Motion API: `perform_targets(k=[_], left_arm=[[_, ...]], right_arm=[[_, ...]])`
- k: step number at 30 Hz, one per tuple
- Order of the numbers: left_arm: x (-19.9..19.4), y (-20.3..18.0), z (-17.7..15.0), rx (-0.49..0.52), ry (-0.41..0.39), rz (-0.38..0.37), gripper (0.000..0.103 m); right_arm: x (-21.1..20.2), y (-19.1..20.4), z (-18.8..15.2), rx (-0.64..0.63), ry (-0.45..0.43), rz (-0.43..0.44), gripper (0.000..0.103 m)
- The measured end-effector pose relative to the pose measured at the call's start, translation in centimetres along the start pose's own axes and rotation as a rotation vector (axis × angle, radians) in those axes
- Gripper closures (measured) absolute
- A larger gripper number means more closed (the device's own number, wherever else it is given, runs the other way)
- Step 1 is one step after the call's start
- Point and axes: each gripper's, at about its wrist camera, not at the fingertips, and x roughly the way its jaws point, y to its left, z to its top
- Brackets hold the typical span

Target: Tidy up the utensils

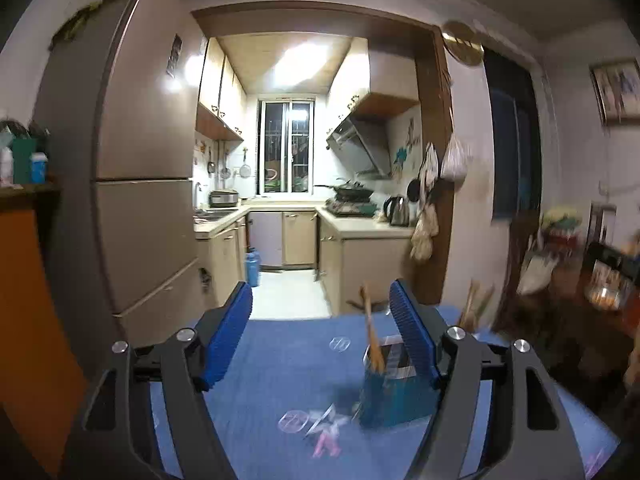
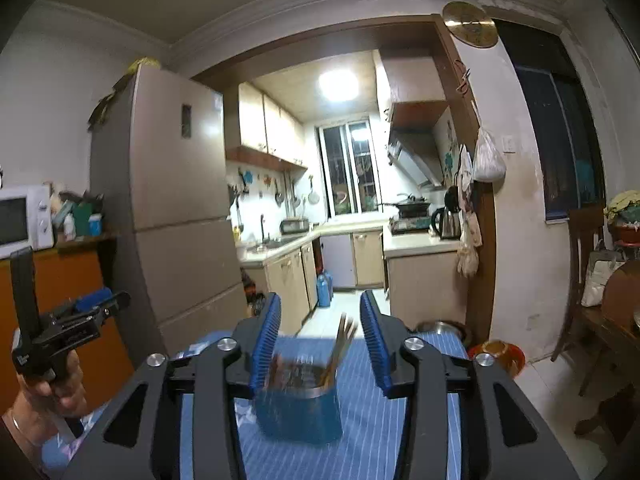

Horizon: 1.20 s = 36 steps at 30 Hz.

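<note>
A blue utensil holder (image 2: pixel 298 404) stands on the blue striped tablecloth (image 2: pixel 400 440), blurred, with wooden chopsticks (image 2: pixel 342 344) sticking up out of it. My right gripper (image 2: pixel 320 300) is open, its blue pads apart above and to either side of the holder, not touching it. In the left wrist view the same holder (image 1: pixel 394 392) sits low and right, partly behind the right finger, with a wooden utensil (image 1: pixel 372 336) upright in it. My left gripper (image 1: pixel 322 296) is open and empty. From the right wrist view the left gripper (image 2: pixel 108 304) shows at far left, held by a hand (image 2: pixel 48 392).
A tall fridge (image 1: pixel 144 184) and an orange cabinet (image 1: pixel 24 300) stand to the left, with a microwave (image 2: pixel 24 216) on top. A kitchen doorway lies ahead past the table's far edge. A wooden chair (image 2: pixel 584 280) and a red bowl (image 2: pixel 500 352) are at right.
</note>
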Motion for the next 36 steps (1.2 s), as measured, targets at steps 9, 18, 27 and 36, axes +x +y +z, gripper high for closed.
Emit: perform_targets(k=[9,18,27,36], left_arm=[[-5.8,0.8,-7.3,-0.04,0.187,0.024,0.006],[-7.7,-1.8,-13.2,0.034,0.244,0.198,0.006],[-11.7,-4.6,-17.3,-0.026,0.179,0.093,0.006],[-14.3,-5.4,-18.7,-0.003,0.11,0.044,0.006]], right_arm=[[-6.8,1.8,-8.1,0.03,0.089,-0.052,0.004],[-9.0,3.2,-15.6,0.025,0.173,-0.28,0.004],[-14.0,6.8,-20.3,0.013,0.127,-0.244,0.004],[-15.4,10.2,-22.7,-0.032,0.147,-0.228,0.004]])
